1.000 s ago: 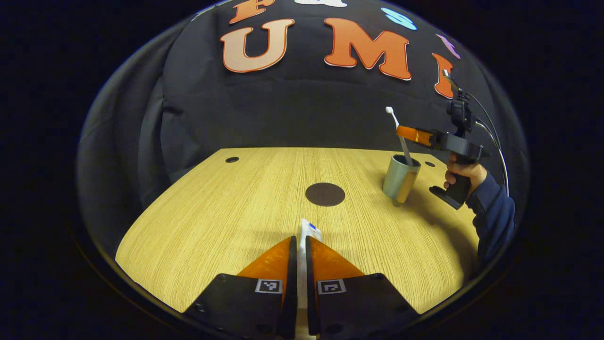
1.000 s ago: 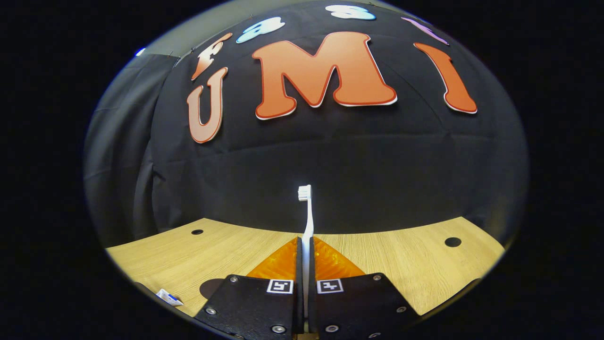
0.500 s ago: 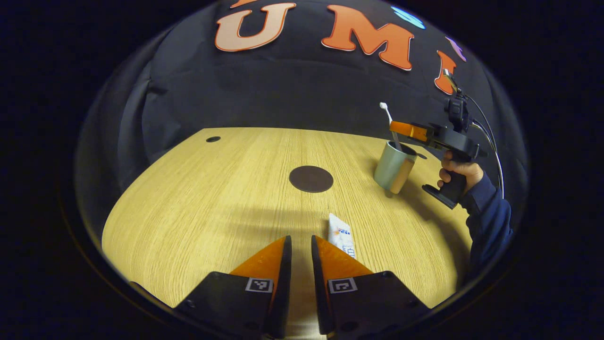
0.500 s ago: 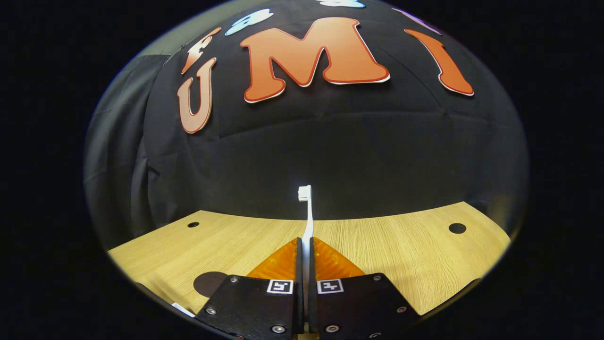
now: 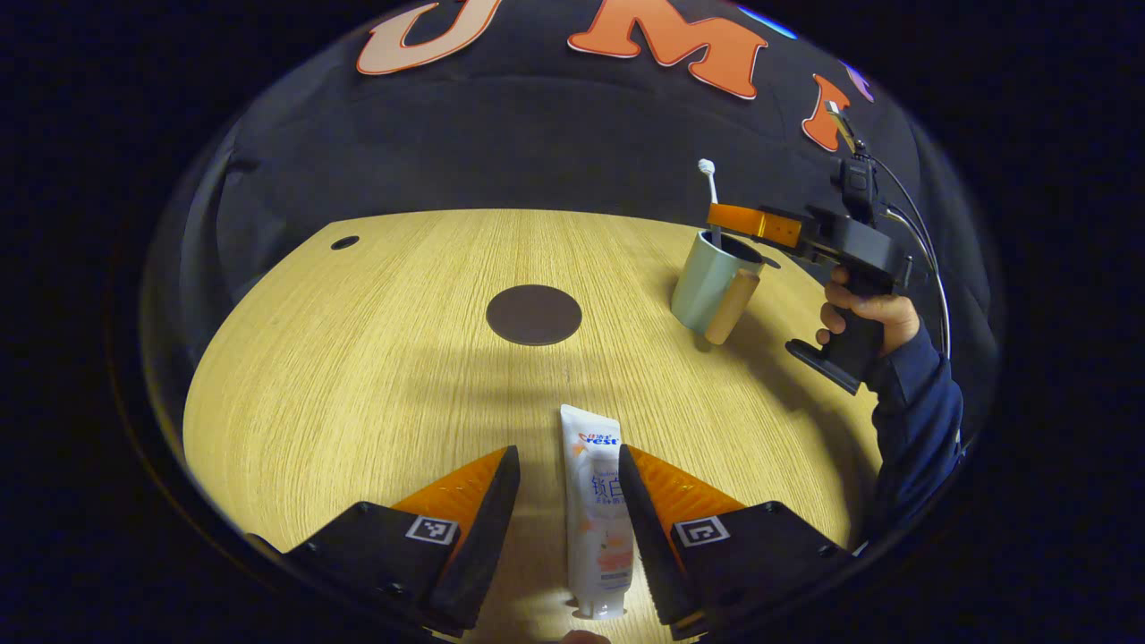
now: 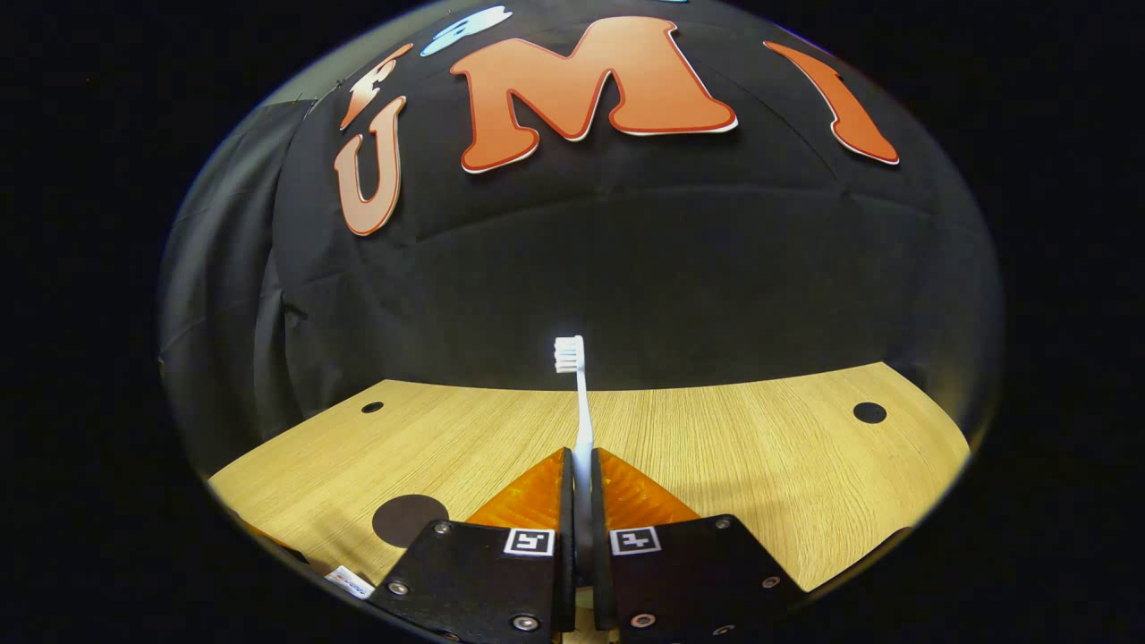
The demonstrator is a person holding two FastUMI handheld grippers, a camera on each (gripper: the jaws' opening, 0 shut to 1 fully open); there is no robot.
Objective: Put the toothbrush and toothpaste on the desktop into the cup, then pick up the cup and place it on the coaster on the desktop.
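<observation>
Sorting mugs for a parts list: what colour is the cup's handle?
The cup is pale grey-green; its handle is light wood-tan, clearest in the left gripper view.

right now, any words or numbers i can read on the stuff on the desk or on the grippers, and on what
toothpaste tube: a printed logo and characters, too small and warped to quote reliably.
Square markers on the left gripper and right gripper: patterns, no words.
Cup, coaster, toothbrush: no text visible.

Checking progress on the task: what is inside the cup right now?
The toothbrush stands in the cup, its handle held by the right tool. The cup's bottom is hidden. The toothpaste lies on the desk.
</observation>
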